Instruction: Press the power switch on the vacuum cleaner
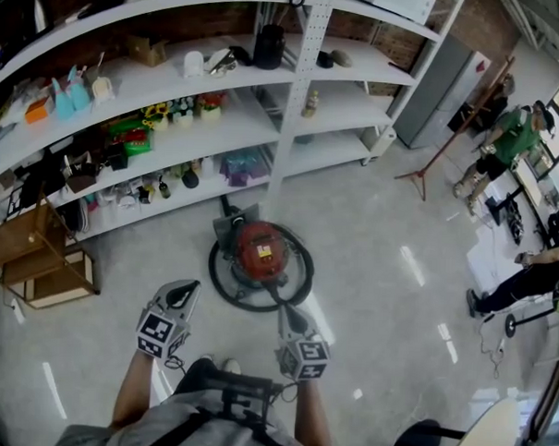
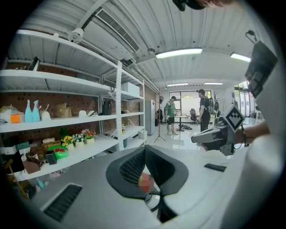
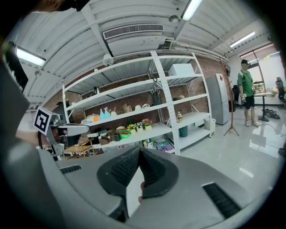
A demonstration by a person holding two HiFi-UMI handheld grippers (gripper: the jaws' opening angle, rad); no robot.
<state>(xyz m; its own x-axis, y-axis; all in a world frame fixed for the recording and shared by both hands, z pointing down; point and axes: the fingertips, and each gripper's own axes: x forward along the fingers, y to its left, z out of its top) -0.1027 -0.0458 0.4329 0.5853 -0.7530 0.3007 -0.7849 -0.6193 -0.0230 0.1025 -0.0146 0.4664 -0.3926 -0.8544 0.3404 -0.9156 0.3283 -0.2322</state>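
the round red vacuum cleaner (image 1: 260,252) stands on the glossy pale floor (image 1: 387,296), just in front of the white metal shelving unit (image 1: 303,108), with its black hose (image 1: 223,284) looped round the body. its power switch cannot be made out. the left gripper (image 1: 186,292) hangs in the air on the near side of the vacuum cleaner, clear of it, jaw tips together and nothing between them. the right gripper (image 1: 288,312) hangs beside it, just off the hose loop, jaw tips likewise together and empty. a person in a green shirt (image 1: 510,135) stands well apart at the far right.
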